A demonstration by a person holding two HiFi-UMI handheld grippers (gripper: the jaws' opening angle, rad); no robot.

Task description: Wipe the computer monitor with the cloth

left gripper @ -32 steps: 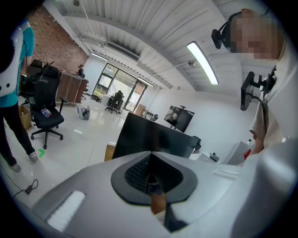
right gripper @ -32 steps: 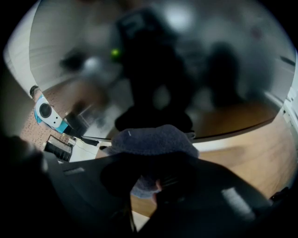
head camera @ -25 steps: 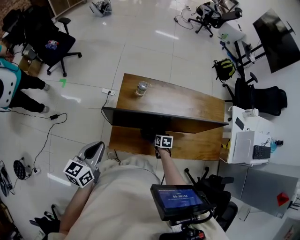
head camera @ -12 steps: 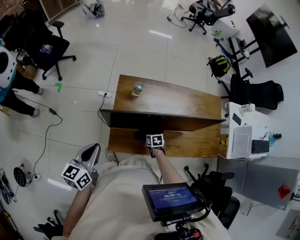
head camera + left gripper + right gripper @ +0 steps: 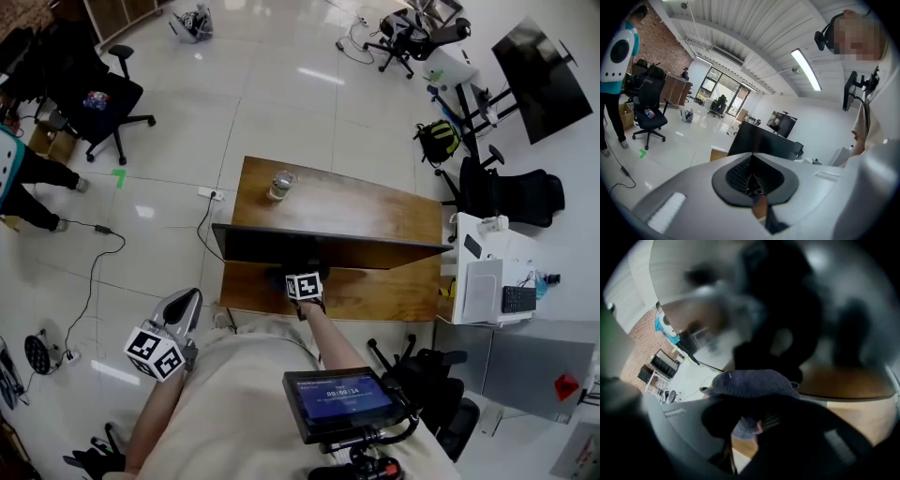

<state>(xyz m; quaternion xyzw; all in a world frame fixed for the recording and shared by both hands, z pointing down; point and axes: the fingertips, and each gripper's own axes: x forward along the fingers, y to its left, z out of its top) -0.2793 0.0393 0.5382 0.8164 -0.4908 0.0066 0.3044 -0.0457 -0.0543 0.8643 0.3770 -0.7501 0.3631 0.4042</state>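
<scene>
The right gripper (image 5: 303, 281) pinches a nubby grey-blue cloth (image 5: 750, 383), bunched into a rounded pad against the glossy dark screen of the wide, flat monitor (image 5: 328, 247) on the wooden desk (image 5: 375, 208), while the left gripper (image 5: 752, 186) hangs aside, ribbed jaws pressed together

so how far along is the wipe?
Done: the cloth is clamped in the right gripper. In hand: that gripper holds it at the monitor's front, about mid-width. To do: how much screen is already wiped can't be told. The left gripper is shut and empty.
</scene>
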